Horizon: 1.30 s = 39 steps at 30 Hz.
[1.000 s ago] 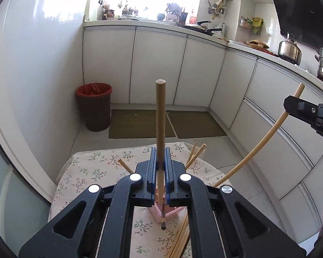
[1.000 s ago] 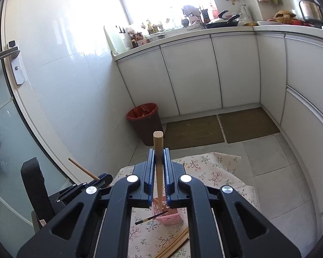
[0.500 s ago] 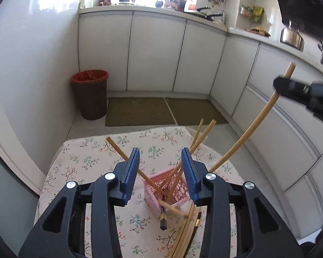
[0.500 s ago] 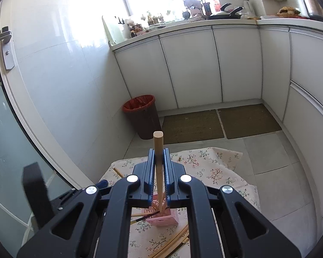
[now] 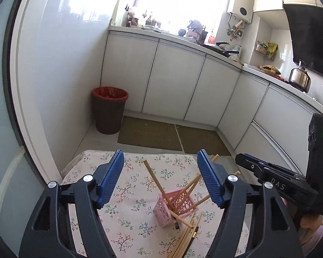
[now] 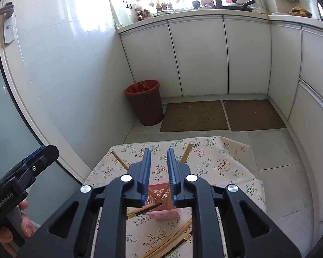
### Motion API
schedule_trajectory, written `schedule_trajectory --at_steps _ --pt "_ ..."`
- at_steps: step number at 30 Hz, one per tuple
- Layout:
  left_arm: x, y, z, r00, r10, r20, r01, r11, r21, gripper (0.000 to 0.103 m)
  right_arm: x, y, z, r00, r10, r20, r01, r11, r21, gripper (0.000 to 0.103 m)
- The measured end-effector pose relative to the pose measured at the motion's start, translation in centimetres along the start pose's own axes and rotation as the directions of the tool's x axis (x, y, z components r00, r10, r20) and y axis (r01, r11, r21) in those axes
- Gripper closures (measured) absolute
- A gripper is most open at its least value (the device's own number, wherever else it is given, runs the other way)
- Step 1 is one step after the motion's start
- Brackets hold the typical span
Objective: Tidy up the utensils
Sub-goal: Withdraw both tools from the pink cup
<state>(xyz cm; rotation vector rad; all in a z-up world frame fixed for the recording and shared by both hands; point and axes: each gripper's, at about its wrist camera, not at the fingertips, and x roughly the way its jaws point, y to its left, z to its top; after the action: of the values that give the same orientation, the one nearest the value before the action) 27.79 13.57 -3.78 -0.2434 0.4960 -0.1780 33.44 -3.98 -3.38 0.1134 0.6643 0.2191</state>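
Chopsticks dropped, both of them. My left gripper (image 5: 161, 176) had a light wooden chopstick (image 5: 156, 179) pinched a second ago; its jaws have just been opening and now stand spread wide with nothing between them, that stick leaning out of the pink perforated plastic basket (image 5: 176, 204) toward its left rim. So the left drop is done, I judge. My right gripper (image 6: 159, 176) held its stick shut half a second ago; its jaws have just been opening to a narrow gap, and the stick (image 6: 186, 152) now slants out past the basket's far side, no pad on it. Basket sits on the floral tablecloth (image 5: 131, 215), holding several chopsticks fanned at angles, one dark-tipped. Just in front of the basket, toward me, a bundle of loose chopsticks (image 5: 187, 236) lies flat on the cloth, not yet sorted. Those go next, probably.
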Motion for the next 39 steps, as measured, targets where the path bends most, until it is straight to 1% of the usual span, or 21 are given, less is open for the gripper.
schedule_trajectory --at_steps 1,3,4,6,7,9,10,13,14,16,18,21,22,27,32,37,39 --pt "-0.2 -0.1 -0.2 1.000 0.001 -0.006 -0.001 1.000 0.010 0.035 0.1 -0.1 -0.1 1.000 -0.001 -0.004 0.001 1.000 0.007 0.080" --pt "-0.7 -0.5 -0.2 1.000 0.012 -0.004 -0.012 0.999 0.036 0.032 -0.2 -0.4 -0.1 1.000 -0.002 -0.008 0.002 1.000 0.027 0.080" --pt "-1.0 -0.7 -0.3 1.000 0.015 -0.001 -0.015 0.999 0.043 0.031 -0.7 -0.6 0.0 1.000 -0.004 0.001 0.004 0.999 0.032 0.079" --pt "-1.5 -1.2 -0.2 1.000 0.016 0.000 -0.016 0.998 0.054 0.028 -1.7 -0.4 0.1 1.000 -0.017 0.026 0.016 1.000 0.019 0.068" --pt "-1.6 -1.4 -0.1 1.000 0.023 -0.002 -0.022 0.998 0.062 0.027 -2.6 -0.2 0.2 0.999 -0.030 0.043 0.030 1.000 0.007 0.065" --pt "-2.2 -2.1 -0.1 1.000 0.030 0.006 -0.030 0.996 0.084 0.024 -4.0 0.3 0.1 0.994 -0.074 0.075 0.076 0.997 -0.024 0.054" --pt "-2.4 -2.5 -0.2 0.999 0.034 0.014 -0.036 0.995 0.094 0.024 -4.6 0.5 -0.1 0.991 -0.096 0.091 0.100 0.994 -0.040 0.052" --pt "-3.1 -3.4 -0.3 0.998 0.052 0.027 -0.055 0.992 0.110 0.018 -6.5 1.2 -0.8 0.976 -0.173 0.130 0.183 0.980 -0.075 0.040" --pt "-3.3 -3.7 -0.4 0.998 0.051 0.024 -0.053 0.992 0.113 0.015 -7.1 1.3 -1.2 0.973 -0.184 0.139 0.196 0.977 -0.078 0.036" --pt "-3.8 -4.3 -0.7 0.998 0.065 0.027 -0.068 0.990 0.120 0.013 -8.0 1.3 -1.7 0.966 -0.212 0.150 0.225 0.971 -0.078 0.030" --pt "-4.3 -4.8 -0.9 0.997 0.074 0.030 -0.077 0.988 0.132 0.009 -9.0 1.3 -2.2 0.959 -0.232 0.160 0.247 0.966 -0.077 0.023" --pt "-5.2 -5.4 -1.4 0.996 0.081 0.031 -0.085 0.986 0.141 0.007 -10.2 1.1 -2.9 0.951 -0.262 0.165 0.276 0.959 -0.068 0.016" --pt "-5.5 -5.5 -1.4 0.996 0.080 0.031 -0.083 0.986 0.144 0.007 -10.6 0.9 -3.0 0.949 -0.269 0.167 0.282 0.957 -0.061 0.012" --pt "-6.5 -6.1 -2.5 0.996 0.085 0.016 -0.086 0.983 0.160 0.007 -12.4 -0.7 -4.8 0.918 -0.353 0.180 0.358 0.934 0.005 0.008" --pt "-6.3 -7.3 -4.0 0.996 0.087 -0.019 -0.082 0.979 0.185 0.007 -13.7 -2.0 -6.7 0.906 -0.391 0.165 0.389 0.920 0.044 0.007" --pt "-5.2 -8.9 -5.8 0.994 0.085 -0.071 -0.067 0.973 0.221 0.007 -13.9 -4.3 -9.0 0.913 -0.392 0.113 0.382 0.919 0.102 0.007" --pt "-4.4 -9.6 -6.6 0.992 0.088 -0.095 -0.063 0.969 0.239 0.007 -13.5 -5.7 -10.3 0.917 -0.393 0.075 0.382 0.915 0.127 0.007"
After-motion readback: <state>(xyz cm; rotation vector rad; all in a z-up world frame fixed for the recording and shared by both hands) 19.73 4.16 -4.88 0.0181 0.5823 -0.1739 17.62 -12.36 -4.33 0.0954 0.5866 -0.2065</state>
